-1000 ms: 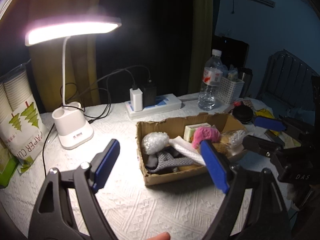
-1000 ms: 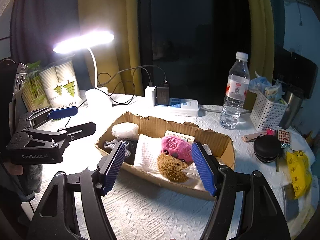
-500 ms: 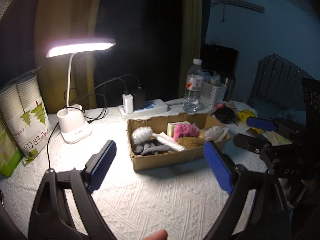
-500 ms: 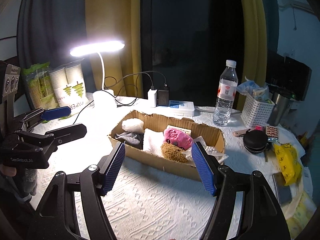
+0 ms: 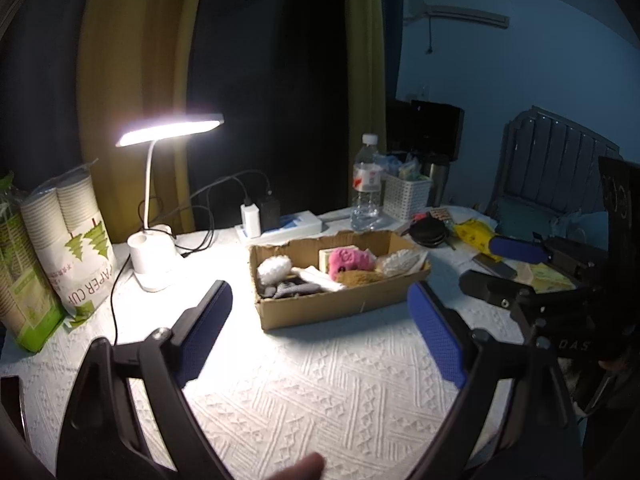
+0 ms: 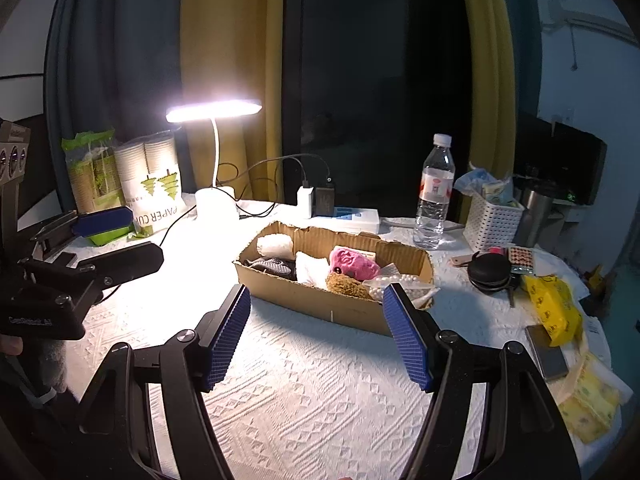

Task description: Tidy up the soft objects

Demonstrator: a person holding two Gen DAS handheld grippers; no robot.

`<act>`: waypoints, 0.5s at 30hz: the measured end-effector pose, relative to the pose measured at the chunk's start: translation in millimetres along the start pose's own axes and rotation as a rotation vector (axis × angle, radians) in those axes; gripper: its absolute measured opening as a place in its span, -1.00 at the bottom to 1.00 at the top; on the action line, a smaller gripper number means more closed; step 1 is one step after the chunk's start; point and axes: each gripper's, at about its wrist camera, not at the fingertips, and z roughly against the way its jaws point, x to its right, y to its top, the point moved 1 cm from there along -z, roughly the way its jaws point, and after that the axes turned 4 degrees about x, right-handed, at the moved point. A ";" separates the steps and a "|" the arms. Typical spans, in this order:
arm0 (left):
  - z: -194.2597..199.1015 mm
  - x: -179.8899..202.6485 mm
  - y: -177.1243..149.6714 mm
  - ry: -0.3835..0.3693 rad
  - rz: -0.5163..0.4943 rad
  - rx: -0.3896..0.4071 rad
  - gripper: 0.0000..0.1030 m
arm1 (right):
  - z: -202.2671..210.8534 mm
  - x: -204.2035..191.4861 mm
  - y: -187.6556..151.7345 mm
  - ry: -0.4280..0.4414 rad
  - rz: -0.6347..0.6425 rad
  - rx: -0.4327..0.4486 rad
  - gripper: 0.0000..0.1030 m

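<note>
- Left tool [image 5: 320, 332] hangs above the desk [image 5: 320, 392], jaws wide, holding nothing.
- Right tool [image 6: 316, 336] likewise gapes wide.
- Cardboard box [image 6: 320, 300] sits just ahead of both, holding a pink toy [image 6: 354, 264] and white cloth [image 6: 312, 272].

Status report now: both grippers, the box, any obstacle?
Left hand-held gripper open, empty. Right hand-held gripper open, empty. Soft items inside cardboard box. Nothing between grippers and box.
</note>
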 end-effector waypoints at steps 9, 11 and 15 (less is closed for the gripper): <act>43.3 10.5 14.2 0.027 -0.025 0.082 0.79 | 40.2 -8.1 9.1 -0.040 -0.001 0.064 0.40; 52.0 12.2 19.4 0.031 -0.026 0.104 0.79 | 50.6 -8.9 13.3 -0.050 0.000 0.085 0.40; 64.9 16.1 28.6 0.031 -0.026 0.134 0.79 | 68.6 -7.7 19.7 -0.066 -0.004 0.117 0.40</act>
